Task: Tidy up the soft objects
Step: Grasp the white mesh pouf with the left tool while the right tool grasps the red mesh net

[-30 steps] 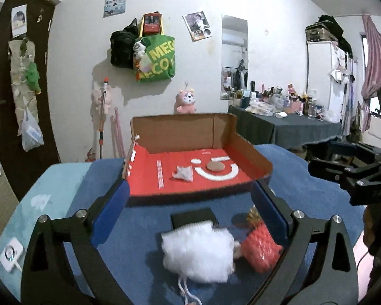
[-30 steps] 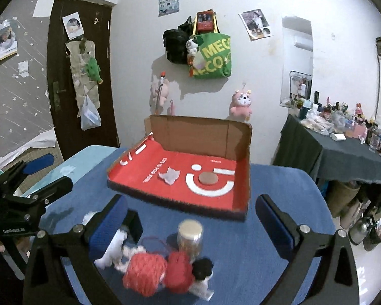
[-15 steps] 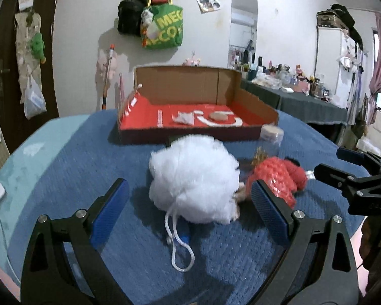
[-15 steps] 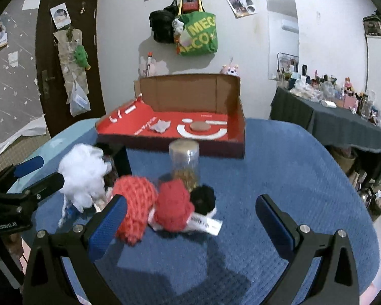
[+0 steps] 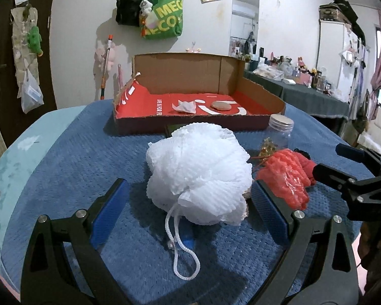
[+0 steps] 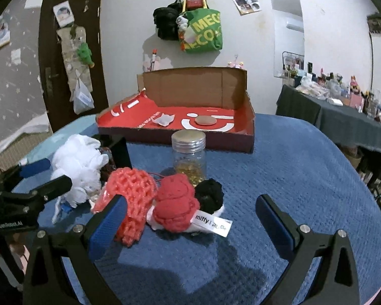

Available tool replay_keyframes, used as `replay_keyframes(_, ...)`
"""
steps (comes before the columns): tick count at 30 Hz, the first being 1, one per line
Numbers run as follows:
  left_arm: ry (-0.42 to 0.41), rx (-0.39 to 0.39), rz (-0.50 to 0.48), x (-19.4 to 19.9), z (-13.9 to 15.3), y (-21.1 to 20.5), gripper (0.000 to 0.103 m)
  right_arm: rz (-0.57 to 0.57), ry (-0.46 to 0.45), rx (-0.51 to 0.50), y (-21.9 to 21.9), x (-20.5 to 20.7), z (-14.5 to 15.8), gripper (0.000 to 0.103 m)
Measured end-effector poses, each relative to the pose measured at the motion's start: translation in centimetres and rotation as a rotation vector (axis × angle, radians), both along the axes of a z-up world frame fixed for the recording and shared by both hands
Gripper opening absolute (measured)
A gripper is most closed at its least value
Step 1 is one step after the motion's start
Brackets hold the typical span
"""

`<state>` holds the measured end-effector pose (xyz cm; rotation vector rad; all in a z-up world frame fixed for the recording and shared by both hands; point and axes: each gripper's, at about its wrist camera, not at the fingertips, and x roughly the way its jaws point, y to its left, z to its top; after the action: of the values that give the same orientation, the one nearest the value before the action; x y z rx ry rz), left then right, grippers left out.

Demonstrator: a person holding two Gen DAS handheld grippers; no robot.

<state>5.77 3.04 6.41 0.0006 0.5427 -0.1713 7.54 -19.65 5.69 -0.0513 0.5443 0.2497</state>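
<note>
A white mesh bath pouf [image 5: 199, 172] lies on the blue table cover, its cord trailing toward me. My left gripper [image 5: 190, 212] is open, low over the cover, its blue pads on either side of the pouf's near end. Right of the pouf lies a coral foam net [image 5: 287, 178] [image 6: 129, 198]. Beside it sits a red knitted toy [image 6: 176, 202] with a black pompom [image 6: 209, 194] and a "miffy" tag. My right gripper [image 6: 190, 223] is open, its left pad against the foam net, the red toy just ahead between the fingers.
An open cardboard box with a red floor [image 5: 198, 106] [image 6: 180, 124] stands behind the pile, holding a crumpled tissue and a brown disc. A clear jar with a metal lid [image 6: 189, 157] and a dark block [image 6: 119, 151] stand near the soft things. A cluttered side table [image 6: 343, 106] is at right.
Both grippers dropped and came forward toward the pile. The pouf now sits between the left pads, and the red toy and foam net lie just ahead of the right pads.
</note>
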Motion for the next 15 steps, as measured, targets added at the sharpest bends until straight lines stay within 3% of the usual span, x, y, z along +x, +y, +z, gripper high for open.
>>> replay_keyframes(6,0.021,0.004,-0.014,0.7,-0.1,-0.1,0.098,0.004,-0.019,-0.049,0.5,0.3,0.3,0.103)
replay_keyframes(15,0.052,-0.005,-0.048,2.0,-0.2,0.0,0.097,0.118,-0.008,-0.019,2.6,0.4,1.2,0.103)
